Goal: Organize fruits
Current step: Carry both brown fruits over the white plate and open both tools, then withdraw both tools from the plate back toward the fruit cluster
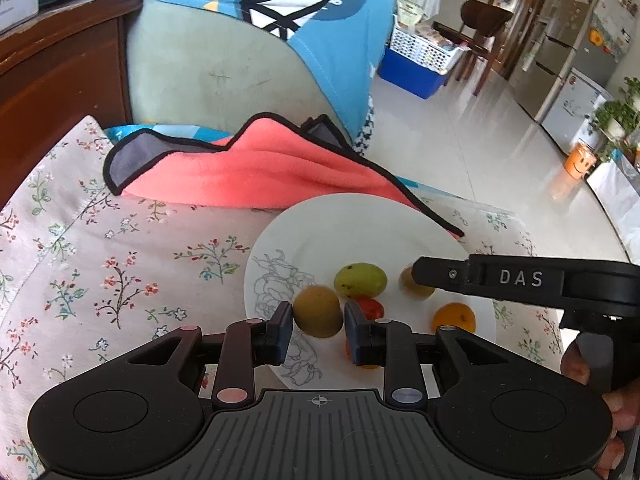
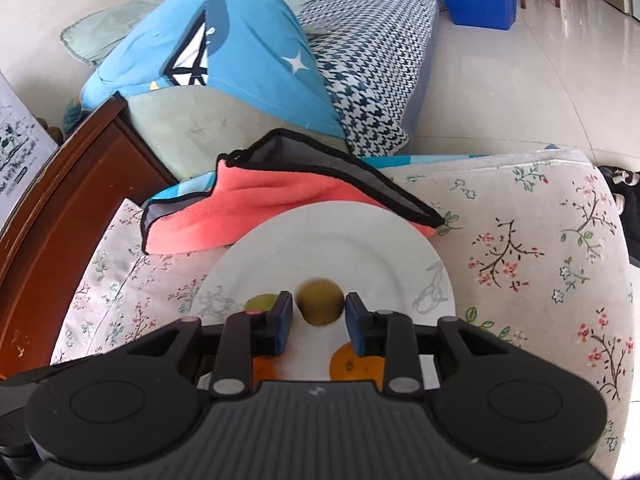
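Floral cloth (image 1: 100, 272) covers the surface across the lower half of both views, with a coral towel (image 1: 256, 172) edged in black crumpled above it, mid-frame. Partly over the towel's lower edge sits a white plate (image 1: 340, 224) holding the fruit. In the left wrist view the left gripper (image 1: 318, 320) straddles a brownish kiwi (image 1: 319, 312) at lower centre, its blue pads close on either side; whether they actually press the skin I cannot tell. A green mango (image 1: 361, 280) lies just behind it, a red tomato (image 1: 371, 307) to its right, an orange (image 1: 454, 317) further right. In the right wrist view the right gripper (image 2: 318, 318) brackets a second kiwi (image 2: 320, 302), slightly blurred, with narrow gaps showing at both pads.
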Available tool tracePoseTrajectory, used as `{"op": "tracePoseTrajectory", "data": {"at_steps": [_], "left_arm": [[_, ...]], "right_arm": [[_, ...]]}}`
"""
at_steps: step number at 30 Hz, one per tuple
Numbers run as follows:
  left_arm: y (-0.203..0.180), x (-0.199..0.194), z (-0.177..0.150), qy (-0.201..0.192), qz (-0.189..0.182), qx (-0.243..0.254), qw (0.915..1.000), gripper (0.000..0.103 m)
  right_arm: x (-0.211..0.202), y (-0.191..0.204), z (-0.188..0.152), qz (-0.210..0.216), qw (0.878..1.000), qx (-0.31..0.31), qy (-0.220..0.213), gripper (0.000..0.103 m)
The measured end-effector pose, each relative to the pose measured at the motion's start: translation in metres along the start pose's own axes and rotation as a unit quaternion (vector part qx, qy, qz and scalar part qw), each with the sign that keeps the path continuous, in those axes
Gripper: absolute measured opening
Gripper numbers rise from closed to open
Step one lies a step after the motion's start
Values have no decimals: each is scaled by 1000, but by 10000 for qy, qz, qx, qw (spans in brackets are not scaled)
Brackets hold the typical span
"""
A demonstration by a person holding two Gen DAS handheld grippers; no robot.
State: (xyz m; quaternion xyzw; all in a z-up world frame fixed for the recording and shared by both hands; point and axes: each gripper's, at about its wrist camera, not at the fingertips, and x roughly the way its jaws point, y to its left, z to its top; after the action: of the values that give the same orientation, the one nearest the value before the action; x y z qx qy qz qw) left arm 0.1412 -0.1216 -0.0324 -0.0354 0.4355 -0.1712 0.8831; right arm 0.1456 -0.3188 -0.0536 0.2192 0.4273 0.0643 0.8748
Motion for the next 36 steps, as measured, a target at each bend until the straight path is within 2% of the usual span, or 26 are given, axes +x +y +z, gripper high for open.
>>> {"op": "tracePoseTrajectory", "data": {"at_steps": [2,3,6,7,12,18,26,36], "left_arm": [[0,-2,2,-31,-46,-32,10000,28],[-1,-4,3,-56,-54,-41,10000,32],[-3,-13,6,-200,-27,-56,9998,53],[-4,-17,7,-270,-12,-38,9996,57],[-3,-34,13,-395,-9,-48,9992,66],[8,-54,16,-384,131,-85,9991,71],[26,-77,6,-287,307,-165,9990,72],[53,-103,-20,-193,423,-452,9979,75]], "right_arm": [[-1,-1,1,3,10000,52,-27,31],[-2,-1,2,13,10000,74,-47,31],[-6,0,3,36,9999,104,-128,31],[-8,1,4,44,9998,109,-161,31],[-17,6,7,68,9995,29,-311,32],[-25,10,4,165,9993,-21,-325,32],[-36,32,-9,413,9984,-338,-201,33],[-49,65,-33,798,9941,-732,-11,33]]}}
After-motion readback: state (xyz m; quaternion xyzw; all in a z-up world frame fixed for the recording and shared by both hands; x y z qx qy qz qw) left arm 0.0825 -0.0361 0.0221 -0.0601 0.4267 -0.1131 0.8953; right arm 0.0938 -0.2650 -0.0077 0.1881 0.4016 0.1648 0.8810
